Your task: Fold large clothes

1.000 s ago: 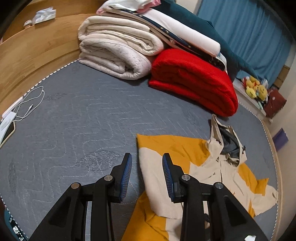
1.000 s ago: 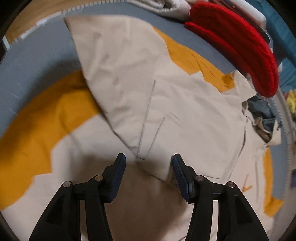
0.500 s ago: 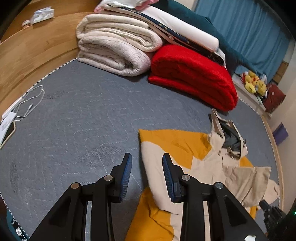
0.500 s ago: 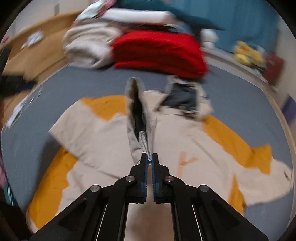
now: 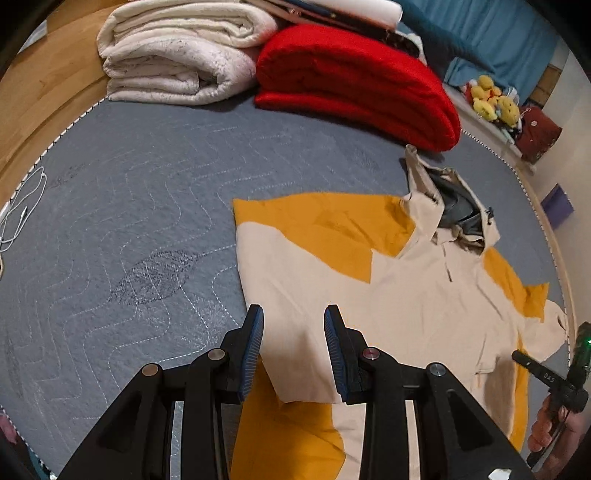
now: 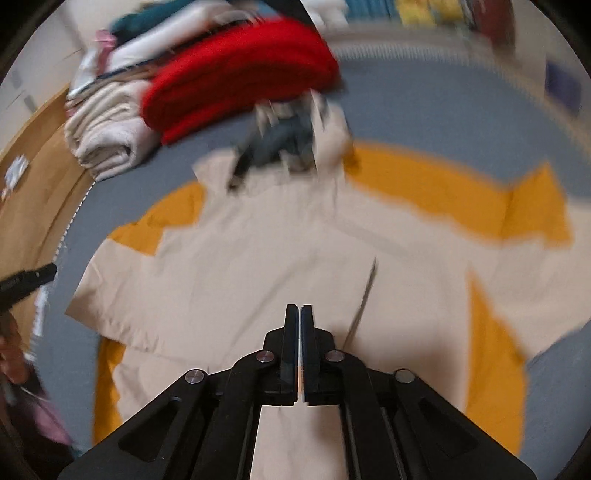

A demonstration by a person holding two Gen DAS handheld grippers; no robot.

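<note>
A cream and orange hooded jacket lies face up on the grey quilted mattress. Its left sleeve is folded across the body, and its hood with dark lining points toward the blankets. My left gripper is open, low over the folded sleeve's edge, with cream cloth showing under the gap. In the blurred right wrist view the jacket spreads flat. My right gripper hangs over its middle, shut, with nothing visible between the pads. A hand holding that gripper shows at the right edge.
A folded red blanket and cream blankets are stacked at the mattress's far end. A wooden bed frame runs along the left, with a white cable near it. Yellow plush toys sit far right by a blue curtain.
My right gripper shut, pinched a strip of the jacket front half a second ago, and swung right over the body with nothing in it. My left gripper sank closer to the folded sleeve.
</note>
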